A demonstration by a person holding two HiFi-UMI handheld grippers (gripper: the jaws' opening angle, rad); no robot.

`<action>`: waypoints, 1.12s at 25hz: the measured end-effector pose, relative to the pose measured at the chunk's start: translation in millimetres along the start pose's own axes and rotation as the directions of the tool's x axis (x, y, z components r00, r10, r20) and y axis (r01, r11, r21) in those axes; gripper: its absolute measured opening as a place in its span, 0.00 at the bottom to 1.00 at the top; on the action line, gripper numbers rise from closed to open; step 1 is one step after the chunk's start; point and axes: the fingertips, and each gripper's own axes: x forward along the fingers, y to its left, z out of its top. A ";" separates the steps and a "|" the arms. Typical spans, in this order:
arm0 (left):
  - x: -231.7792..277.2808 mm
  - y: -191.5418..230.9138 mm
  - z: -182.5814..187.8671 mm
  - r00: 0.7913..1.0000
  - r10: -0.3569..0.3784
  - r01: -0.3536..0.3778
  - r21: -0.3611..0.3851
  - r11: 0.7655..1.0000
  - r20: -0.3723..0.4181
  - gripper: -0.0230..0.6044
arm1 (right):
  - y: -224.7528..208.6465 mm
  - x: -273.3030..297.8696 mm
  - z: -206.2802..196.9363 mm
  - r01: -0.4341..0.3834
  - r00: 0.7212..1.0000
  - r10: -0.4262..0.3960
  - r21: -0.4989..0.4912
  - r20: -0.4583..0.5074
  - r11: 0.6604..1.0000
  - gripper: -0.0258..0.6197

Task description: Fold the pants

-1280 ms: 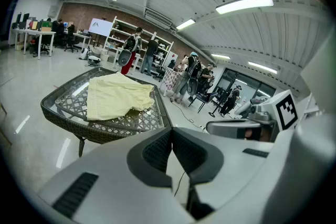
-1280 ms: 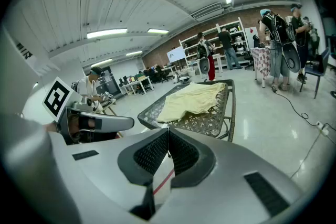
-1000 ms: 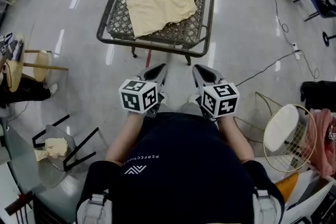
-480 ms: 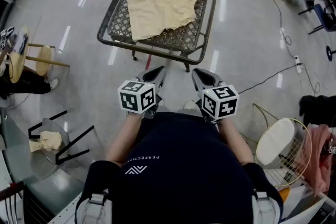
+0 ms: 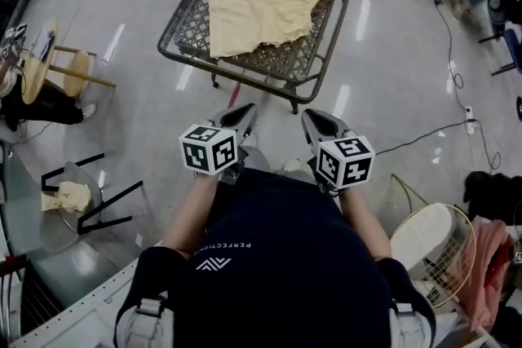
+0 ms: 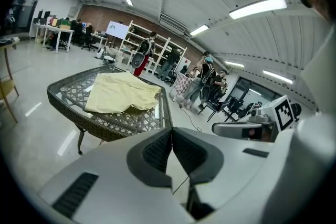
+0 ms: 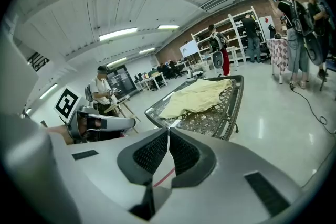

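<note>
The left gripper (image 5: 243,116), jaws pressed together on nothing, is held near the person's body and aimed at the wicker table (image 5: 173,38) farther off, where the yellow pants (image 5: 265,0) lie rumpled and untouched. This is likely a carrying posture, since folding has not begun; the right gripper (image 5: 313,122), just beside it, is likewise closed and empty. Only the head view shows the floor (image 5: 273,118) gap to the table; only the gripper views show the pads (image 6: 157,150) meeting and people (image 6: 206,77) by far shelves (image 6: 127,44).

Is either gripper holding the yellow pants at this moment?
No, the pants lie on the wicker table, while the left gripper and right gripper hang short of it, shut and empty.
</note>
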 end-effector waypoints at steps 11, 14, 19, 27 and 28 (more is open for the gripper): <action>29.0 23.0 20.0 0.998 -0.050 0.052 0.041 0.998 -0.038 0.05 | -12.3 28.6 13.3 0.011 1.000 -0.011 0.042 -0.009 0.999 0.10; 37.9 39.2 37.0 0.998 -0.053 0.056 0.062 0.996 -0.043 0.05 | -15.5 43.8 25.9 0.028 1.000 -0.027 0.046 -0.010 0.999 0.10; 49.5 74.5 54.5 0.996 -0.057 0.060 0.046 0.997 -0.069 0.05 | -18.8 72.9 40.8 0.048 0.999 -0.047 0.063 -0.022 0.997 0.10; 65.4 123.6 73.6 0.992 -0.069 0.074 0.036 0.997 -0.110 0.05 | -21.9 118.1 58.7 0.090 0.995 -0.087 0.064 -0.053 0.994 0.10; 66.6 130.5 74.8 0.991 -0.069 0.073 0.036 0.997 -0.119 0.05 | -22.3 123.7 60.5 0.096 0.994 -0.093 0.064 -0.055 0.993 0.10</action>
